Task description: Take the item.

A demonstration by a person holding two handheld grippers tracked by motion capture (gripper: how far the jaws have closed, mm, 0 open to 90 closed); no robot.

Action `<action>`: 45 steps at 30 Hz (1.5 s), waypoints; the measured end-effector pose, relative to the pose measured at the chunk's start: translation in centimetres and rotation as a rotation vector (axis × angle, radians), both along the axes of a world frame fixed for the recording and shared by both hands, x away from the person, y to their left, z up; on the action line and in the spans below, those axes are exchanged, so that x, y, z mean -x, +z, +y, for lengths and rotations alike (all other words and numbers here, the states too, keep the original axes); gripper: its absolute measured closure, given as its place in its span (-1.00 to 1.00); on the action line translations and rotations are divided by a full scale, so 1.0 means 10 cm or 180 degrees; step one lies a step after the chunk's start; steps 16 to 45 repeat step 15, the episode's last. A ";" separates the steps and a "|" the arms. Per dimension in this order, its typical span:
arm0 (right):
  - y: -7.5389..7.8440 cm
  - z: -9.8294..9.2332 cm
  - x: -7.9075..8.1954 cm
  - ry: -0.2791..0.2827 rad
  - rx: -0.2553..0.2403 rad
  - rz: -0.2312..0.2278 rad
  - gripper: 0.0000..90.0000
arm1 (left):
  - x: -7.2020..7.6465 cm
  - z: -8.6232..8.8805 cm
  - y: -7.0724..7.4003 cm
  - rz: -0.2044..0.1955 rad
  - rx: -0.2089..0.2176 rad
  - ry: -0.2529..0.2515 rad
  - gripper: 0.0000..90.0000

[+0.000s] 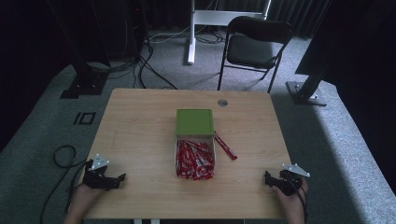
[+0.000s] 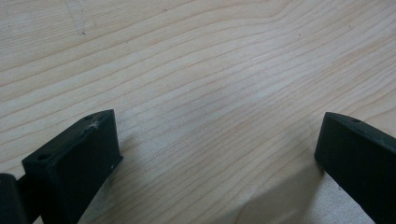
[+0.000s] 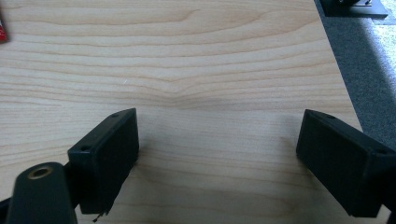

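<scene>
A small box (image 1: 214, 150) with a raised green lid (image 1: 194, 122) stands in the middle of the wooden table (image 1: 140, 126), filled with several red sachets (image 1: 194, 160). One red sachet (image 1: 225, 147) lies loose on the table just right of the box. My left gripper (image 1: 111, 180) rests at the table's near left corner, open, with bare wood between its jaws (image 2: 219, 140). My right gripper (image 1: 269, 180) rests at the near right corner, open as well, nothing between its jaws (image 3: 217, 135). A red sachet's corner (image 3: 2, 32) peeks in at the right gripper view's left edge.
A black folding chair (image 1: 254, 46) stands beyond the table's far right side. A white stand's post (image 1: 191, 28) and black frame legs (image 1: 84, 70) rise from the grey carpet behind. A round cable port (image 1: 222, 102) sits near the table's far edge. Cables trail on the floor at left.
</scene>
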State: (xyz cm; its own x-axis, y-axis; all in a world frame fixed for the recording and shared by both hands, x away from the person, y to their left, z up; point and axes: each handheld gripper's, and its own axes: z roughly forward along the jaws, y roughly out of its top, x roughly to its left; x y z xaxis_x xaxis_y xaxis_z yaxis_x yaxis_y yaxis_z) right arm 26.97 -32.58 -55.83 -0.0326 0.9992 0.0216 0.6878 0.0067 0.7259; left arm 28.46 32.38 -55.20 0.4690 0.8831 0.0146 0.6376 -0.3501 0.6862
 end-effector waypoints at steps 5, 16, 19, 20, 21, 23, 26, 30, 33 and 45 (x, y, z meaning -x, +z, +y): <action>0.00 0.01 0.00 -0.0022 0.0002 0.0001 -0.72 | 0.00 0.00 0.00 -0.0001 0.0000 0.0000 -0.98; 0.00 0.01 -0.01 -0.0024 0.0001 0.0003 -0.72 | 0.00 0.00 0.00 0.0000 0.0001 0.0000 -0.98; 0.00 0.01 -0.01 -0.0024 0.0001 0.0003 -0.72 | 0.00 0.00 0.00 0.0000 0.0001 0.0000 -0.98; 0.00 0.01 -0.01 -0.0024 0.0001 0.0003 -0.72 | 0.00 0.00 0.00 0.0000 0.0001 0.0000 -0.98; 0.00 0.01 -0.01 -0.0024 0.0001 0.0003 -0.72 | 0.00 0.00 0.00 0.0000 0.0001 0.0000 -0.98; 0.00 0.01 -0.01 -0.0024 0.0001 0.0003 -0.72 | 0.00 0.00 0.00 0.0000 0.0001 0.0000 -0.98; 0.00 0.01 -0.01 -0.0024 0.0001 0.0003 -0.72 | 0.00 0.00 0.00 0.0000 0.0001 0.0000 -0.98; 0.00 0.01 -0.01 -0.0024 0.0001 0.0003 -0.72 | 0.00 0.00 0.00 0.0000 0.0001 0.0000 -0.98; 0.00 0.01 -0.01 -0.0024 0.0001 0.0003 -0.72 | 0.00 0.00 0.00 0.0000 0.0001 0.0000 -0.98; 0.00 0.01 -0.01 -0.0024 0.0001 0.0003 -0.72 | 0.00 0.00 0.00 0.0000 0.0001 0.0000 -0.98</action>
